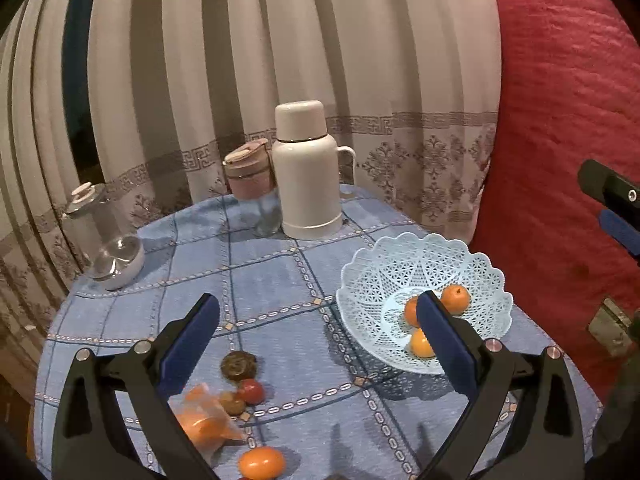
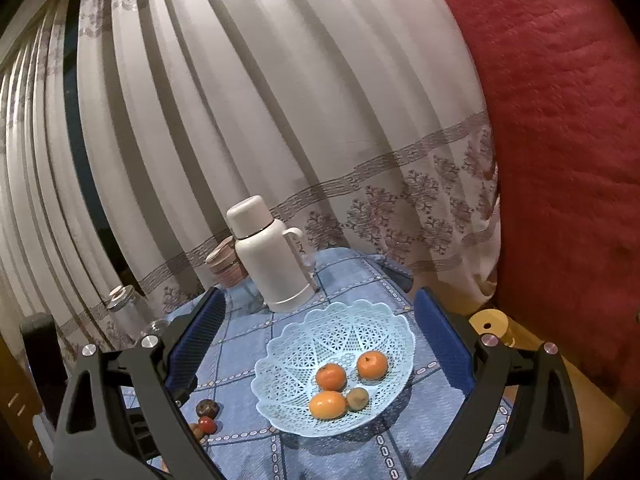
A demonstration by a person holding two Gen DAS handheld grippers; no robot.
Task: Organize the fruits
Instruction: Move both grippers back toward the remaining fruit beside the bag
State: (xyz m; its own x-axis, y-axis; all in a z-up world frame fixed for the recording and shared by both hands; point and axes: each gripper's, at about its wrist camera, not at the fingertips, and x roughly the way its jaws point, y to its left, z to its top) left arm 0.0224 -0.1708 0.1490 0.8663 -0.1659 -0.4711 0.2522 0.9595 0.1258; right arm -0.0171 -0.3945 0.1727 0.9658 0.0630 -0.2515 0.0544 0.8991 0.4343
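Note:
A pale blue lattice basket (image 2: 360,320) stands on the blue checked tablecloth (image 1: 272,280) and holds three orange fruits (image 2: 330,376) and a small brownish fruit (image 2: 357,398). In the left wrist view the basket (image 1: 400,264) is at the right. Loose fruit lies at the table's near left: a dark wrinkled fruit (image 1: 239,365), a small red fruit (image 1: 251,391), a brownish fruit (image 1: 232,403), an orange fruit (image 1: 262,462) and a plastic bag of orange fruit (image 1: 204,420). My left gripper (image 1: 316,344) is open and empty above them. My right gripper (image 2: 316,340) is open and empty above the basket.
A white thermos with a handle (image 1: 308,172) and a pink lidded cup (image 1: 248,176) stand at the table's far edge, a glass jar (image 1: 108,240) at the far left. Pleated curtains hang behind. A red blanket (image 1: 568,120) lies to the right.

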